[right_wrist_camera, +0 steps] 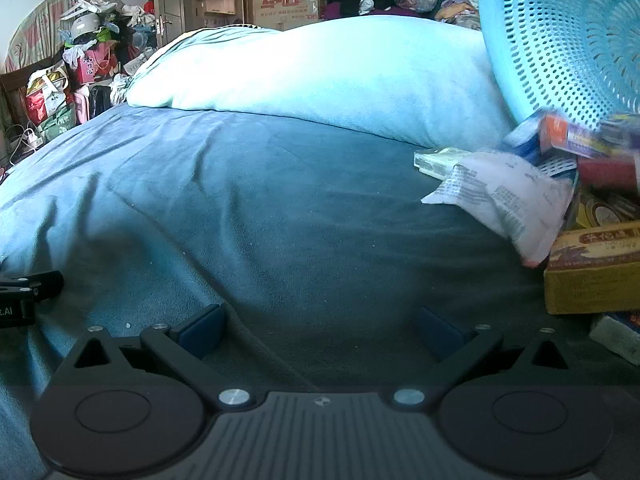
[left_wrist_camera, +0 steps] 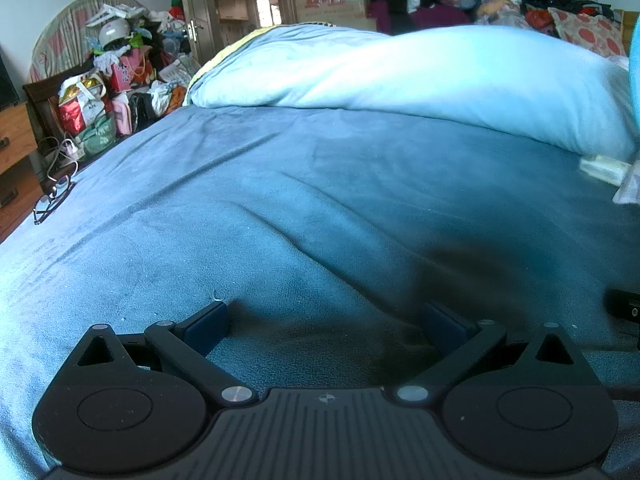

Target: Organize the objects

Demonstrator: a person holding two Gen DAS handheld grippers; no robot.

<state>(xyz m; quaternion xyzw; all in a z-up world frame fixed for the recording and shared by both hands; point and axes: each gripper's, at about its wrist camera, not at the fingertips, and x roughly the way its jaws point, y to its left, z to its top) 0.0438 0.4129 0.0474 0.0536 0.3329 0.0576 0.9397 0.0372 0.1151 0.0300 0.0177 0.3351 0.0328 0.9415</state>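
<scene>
Both grippers rest low over a blue bedspread. My left gripper is open with nothing between its blue pads. My right gripper is open too and holds nothing. To its right a tilted blue perforated basket stands above a heap of things: a white printed packet, a yellow box, a flat pale packet and blurred small boxes. In the left wrist view only a white edge of that heap shows at the far right.
A light blue folded duvet lies across the bed behind. Glasses sit at the bed's left edge. Bags and clutter pile by the wall; a wooden drawer unit stands at the left. The other gripper shows at the left edge of the right wrist view.
</scene>
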